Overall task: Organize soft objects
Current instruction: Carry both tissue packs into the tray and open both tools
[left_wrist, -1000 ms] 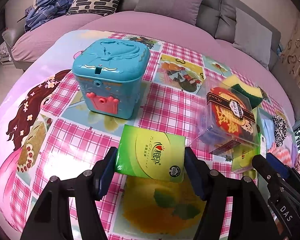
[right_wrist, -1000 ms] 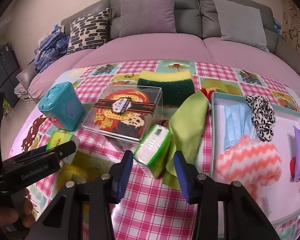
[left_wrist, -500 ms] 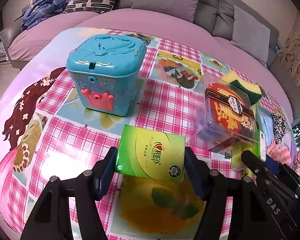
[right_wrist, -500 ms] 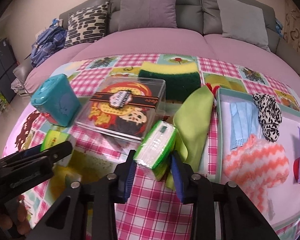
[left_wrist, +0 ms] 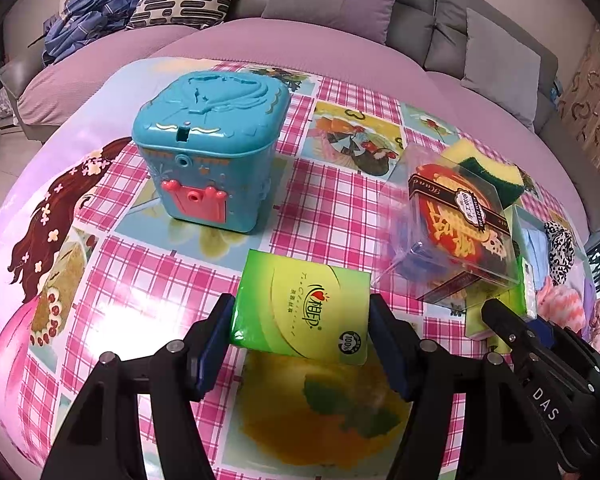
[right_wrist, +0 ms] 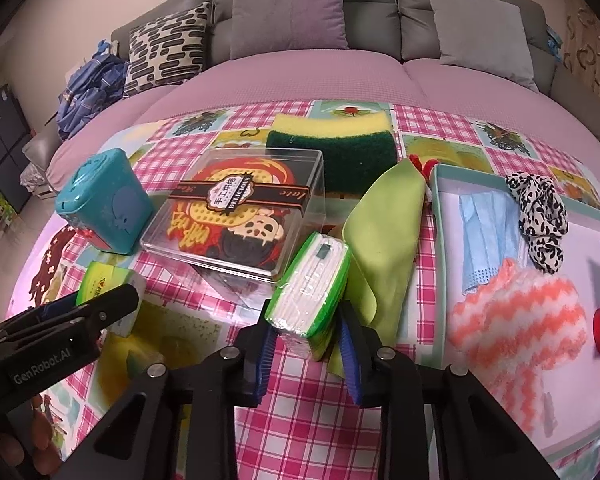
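The right hand-held gripper [right_wrist: 306, 354] has just been closing on the green-edged pack of white tissues [right_wrist: 310, 286], which stands on its side beside the clear plastic box [right_wrist: 236, 216] mid-desk; its pads now look to be pressing the pack's lower end. It should squeeze only gently, then lift clear of the lime cloth [right_wrist: 384, 248]. The left hand-held gripper [left_wrist: 302, 350] grasps a flat green tissue packet [left_wrist: 304, 304]. The pale tray [right_wrist: 446, 216] at the desk's right edge holds blue face masks [right_wrist: 486, 236], a spotted scrunchie [right_wrist: 538, 216] and an orange-and-white knitted piece [right_wrist: 516, 316].
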A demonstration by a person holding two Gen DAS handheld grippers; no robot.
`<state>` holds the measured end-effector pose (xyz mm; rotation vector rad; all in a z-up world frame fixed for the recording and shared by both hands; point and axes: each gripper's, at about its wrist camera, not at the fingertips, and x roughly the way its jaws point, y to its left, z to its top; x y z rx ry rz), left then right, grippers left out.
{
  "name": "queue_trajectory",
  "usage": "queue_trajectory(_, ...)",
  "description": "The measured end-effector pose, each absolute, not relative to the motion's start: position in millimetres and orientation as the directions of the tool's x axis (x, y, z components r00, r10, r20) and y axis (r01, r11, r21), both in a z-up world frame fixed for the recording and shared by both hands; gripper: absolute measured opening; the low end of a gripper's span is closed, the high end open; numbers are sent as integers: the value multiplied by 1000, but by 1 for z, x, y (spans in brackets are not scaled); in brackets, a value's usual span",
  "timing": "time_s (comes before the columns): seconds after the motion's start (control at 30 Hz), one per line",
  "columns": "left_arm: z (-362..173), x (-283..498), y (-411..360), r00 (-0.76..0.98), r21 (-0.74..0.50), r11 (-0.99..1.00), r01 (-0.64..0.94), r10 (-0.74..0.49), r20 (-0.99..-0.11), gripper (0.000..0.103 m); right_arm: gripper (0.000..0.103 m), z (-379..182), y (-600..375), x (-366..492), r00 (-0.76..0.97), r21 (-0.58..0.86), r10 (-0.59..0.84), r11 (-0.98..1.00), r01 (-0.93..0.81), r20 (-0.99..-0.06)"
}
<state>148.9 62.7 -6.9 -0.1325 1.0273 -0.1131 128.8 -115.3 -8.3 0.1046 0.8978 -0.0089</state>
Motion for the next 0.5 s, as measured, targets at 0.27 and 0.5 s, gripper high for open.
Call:
queue_trajectory(0.27, 3, 145, 57, 535, -129, 991, 42, -132, -835, 67, 27, -2, -123, 123, 636, 138, 73, 989, 54, -768)
queue_trajectory(0.5, 19, 140, 51, 566, -120, 991, 54, -129, -814, 67, 27, 15, -130, 111, 669, 170, 98, 984, 43, -737)
